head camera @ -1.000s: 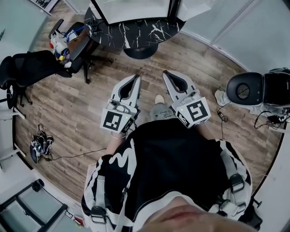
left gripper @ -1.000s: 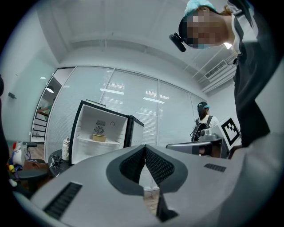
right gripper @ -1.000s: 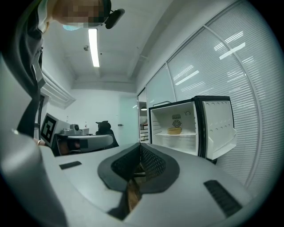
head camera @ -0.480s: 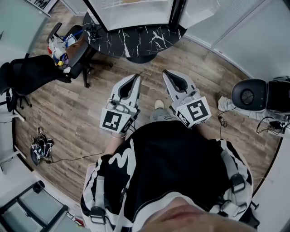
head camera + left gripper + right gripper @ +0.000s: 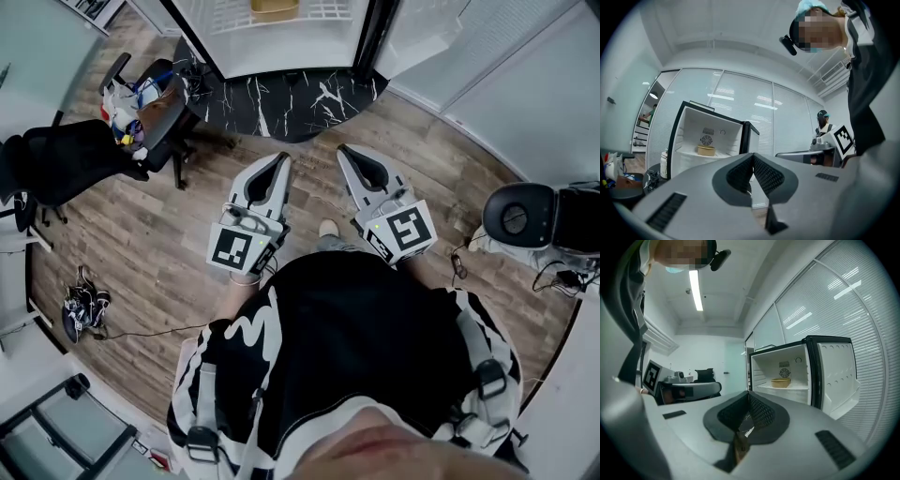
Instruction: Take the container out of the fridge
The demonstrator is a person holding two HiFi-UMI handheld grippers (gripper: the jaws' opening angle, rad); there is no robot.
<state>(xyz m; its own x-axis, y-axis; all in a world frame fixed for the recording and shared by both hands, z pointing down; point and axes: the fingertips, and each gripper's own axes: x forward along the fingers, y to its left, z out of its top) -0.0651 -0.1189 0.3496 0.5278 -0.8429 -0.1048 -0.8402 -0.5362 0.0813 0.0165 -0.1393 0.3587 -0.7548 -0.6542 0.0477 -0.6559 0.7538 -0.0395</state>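
A tan container [image 5: 275, 9] sits on a white shelf inside the open fridge [image 5: 234, 37] at the top of the head view. The fridge stands on a black marbled base [image 5: 281, 89]. My left gripper [image 5: 284, 159] and right gripper [image 5: 341, 150] are held side by side over the wooden floor, both shut and empty, well short of the fridge. The left gripper view shows the container [image 5: 706, 150] far beyond the closed left gripper [image 5: 753, 155]. In the right gripper view the container [image 5: 781, 382] lies past the closed right gripper [image 5: 749, 393], with the fridge door [image 5: 836, 376] swung open to the right.
Two black office chairs [image 5: 66, 155] [image 5: 155, 89] stand to the left of the fridge, one loaded with clutter. A black round-topped device [image 5: 516, 214] with cables sits at the right. A bundle of cables [image 5: 80, 305] lies on the floor at the left.
The fridge has drawn nearer in the head view, and its inside with the tan container has come into sight at the top. Both grippers stay shut, side by side.
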